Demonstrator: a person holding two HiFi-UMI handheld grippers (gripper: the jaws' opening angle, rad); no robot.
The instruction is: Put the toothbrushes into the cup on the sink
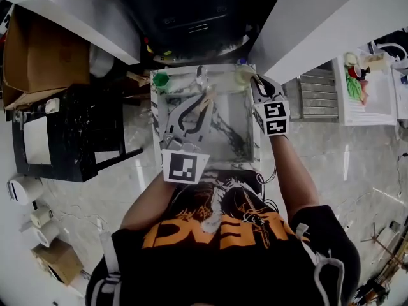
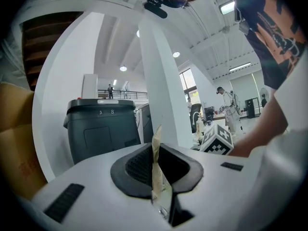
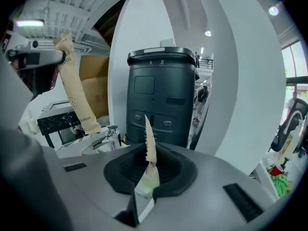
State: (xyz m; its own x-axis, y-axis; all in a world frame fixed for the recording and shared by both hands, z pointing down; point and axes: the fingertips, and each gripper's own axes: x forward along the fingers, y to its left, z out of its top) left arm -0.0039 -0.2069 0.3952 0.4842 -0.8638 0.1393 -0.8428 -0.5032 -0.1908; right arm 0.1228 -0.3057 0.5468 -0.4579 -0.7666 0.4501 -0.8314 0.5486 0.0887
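Toothbrush packet (image 2: 157, 146) pinched in closed left claw (image 2: 157, 171), second packet (image 3: 149, 139) pinched in right claw (image 3: 148, 171), over sink (image 1: 231, 134)

A white column (image 3: 231, 81) rises right of the dark bin (image 3: 161, 97), a cardboard box (image 3: 94, 88) left of it, a ceiling light (image 3: 208, 33) above.

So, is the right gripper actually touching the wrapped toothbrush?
Touching. In the right gripper view, the right gripper has its jaws closed on the wrapped toothbrush, pressing the paper wrapper from both sides.
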